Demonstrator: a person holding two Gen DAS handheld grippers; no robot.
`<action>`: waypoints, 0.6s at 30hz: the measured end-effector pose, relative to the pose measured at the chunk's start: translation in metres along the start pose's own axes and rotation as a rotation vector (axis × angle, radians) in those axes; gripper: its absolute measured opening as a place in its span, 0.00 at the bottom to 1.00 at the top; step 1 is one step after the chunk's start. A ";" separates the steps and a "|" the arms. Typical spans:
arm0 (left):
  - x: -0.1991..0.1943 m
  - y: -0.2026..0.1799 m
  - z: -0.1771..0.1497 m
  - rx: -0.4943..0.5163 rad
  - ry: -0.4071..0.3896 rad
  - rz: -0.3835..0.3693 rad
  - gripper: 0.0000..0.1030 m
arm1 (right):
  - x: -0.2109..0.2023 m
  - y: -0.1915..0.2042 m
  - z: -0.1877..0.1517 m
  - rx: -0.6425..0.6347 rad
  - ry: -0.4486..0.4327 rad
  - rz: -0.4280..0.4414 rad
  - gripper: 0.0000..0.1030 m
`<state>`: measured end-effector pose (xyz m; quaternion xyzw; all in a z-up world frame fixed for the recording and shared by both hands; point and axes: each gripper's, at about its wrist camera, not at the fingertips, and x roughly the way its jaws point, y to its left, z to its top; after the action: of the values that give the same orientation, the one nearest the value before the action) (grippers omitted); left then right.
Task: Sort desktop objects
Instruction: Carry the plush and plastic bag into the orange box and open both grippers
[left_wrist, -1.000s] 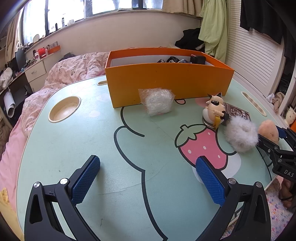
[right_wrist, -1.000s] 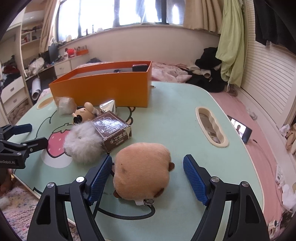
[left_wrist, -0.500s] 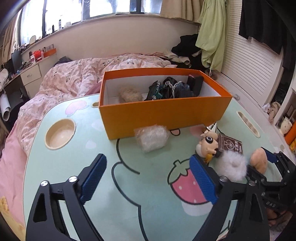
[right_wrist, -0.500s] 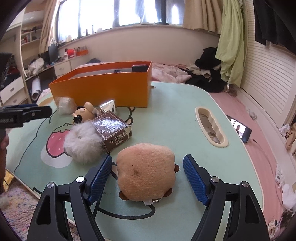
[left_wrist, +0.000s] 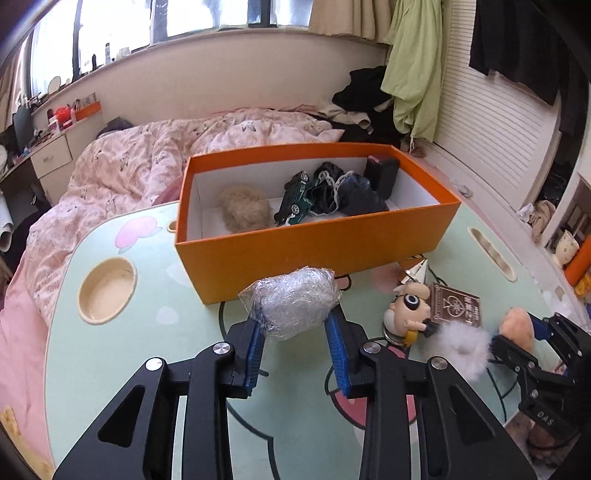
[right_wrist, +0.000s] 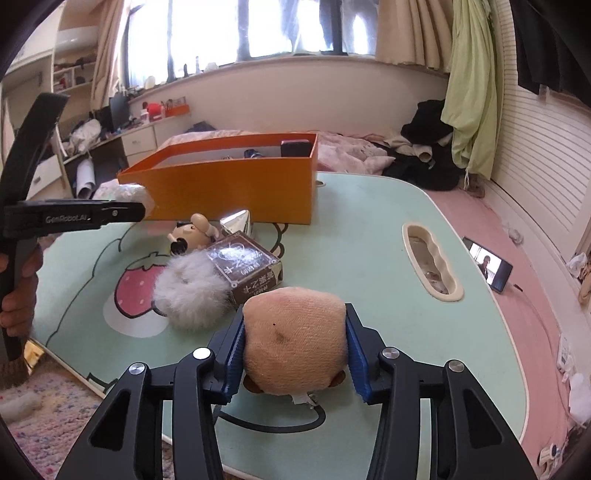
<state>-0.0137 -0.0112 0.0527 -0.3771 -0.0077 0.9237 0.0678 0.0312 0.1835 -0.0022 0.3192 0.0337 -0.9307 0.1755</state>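
Blue-padded left tongs (left_wrist: 295, 328) are closing on a crinkled clear-plastic ball (left_wrist: 291, 301). Right tongs (right_wrist: 293, 349) are closing on a tan plush toy (right_wrist: 295, 347) over the mint-green bench (right_wrist: 369, 229).

Bedroom seen ahead: bright windows (left_wrist: 229, 18) above a cream sill wall; bed with pink quilt (left_wrist: 155, 158) beyond the mint table (left_wrist: 155, 332); white louvred panels (left_wrist: 491, 122) right; drawers (left_wrist: 51, 158) far left.

your left gripper (right_wrist: 146, 206) arm reads "genrobot.ai"; your right gripper (left_wrist: 517, 332) shows "das"; brown card box (right_wrist: 245, 267) print too blurred.
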 end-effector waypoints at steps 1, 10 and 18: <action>-0.008 0.003 0.003 -0.008 -0.016 -0.011 0.32 | -0.002 -0.001 0.006 0.007 -0.006 0.008 0.45; -0.022 0.021 0.072 -0.022 -0.081 -0.016 0.32 | 0.018 0.009 0.112 0.025 -0.035 0.087 0.46; 0.051 0.028 0.112 -0.054 0.051 0.034 0.34 | 0.099 0.028 0.183 0.014 0.043 0.067 0.50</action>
<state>-0.1310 -0.0286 0.0959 -0.4024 -0.0247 0.9142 0.0420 -0.1386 0.0953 0.0842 0.3414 0.0201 -0.9174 0.2038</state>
